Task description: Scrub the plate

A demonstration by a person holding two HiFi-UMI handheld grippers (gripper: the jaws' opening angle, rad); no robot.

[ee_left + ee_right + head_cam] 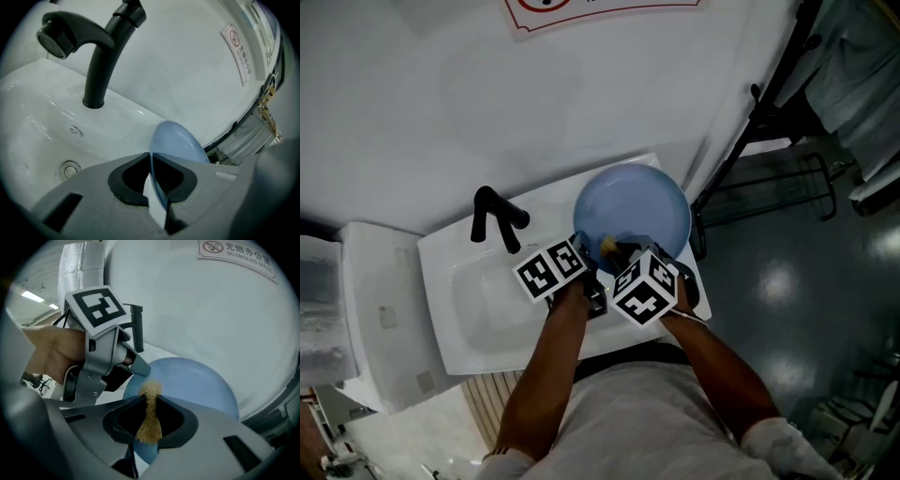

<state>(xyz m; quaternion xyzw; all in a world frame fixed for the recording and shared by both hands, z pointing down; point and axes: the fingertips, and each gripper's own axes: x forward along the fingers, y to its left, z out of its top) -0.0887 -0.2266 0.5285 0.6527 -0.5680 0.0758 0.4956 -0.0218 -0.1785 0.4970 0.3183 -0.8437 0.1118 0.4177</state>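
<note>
A light blue plate (633,211) is held tilted over the right end of the white sink (478,300). My left gripper (581,261) is shut on the plate's near left rim; in the left gripper view the plate (176,140) stands edge-on between the jaws of the left gripper (151,157). My right gripper (623,251) is shut on a tan scrub pad (607,246), which sits against the plate's lower face. In the right gripper view the pad (150,416) sticks out past the right gripper (150,397) in front of the plate (197,385), with the left gripper (133,363) close by.
A black faucet (494,217) stands at the sink's back left, and its drain (70,169) shows in the basin. A white wall with a sign (581,9) rises behind. A white toilet tank (380,309) is at left, and a dark metal rack (769,178) stands on the grey floor at right.
</note>
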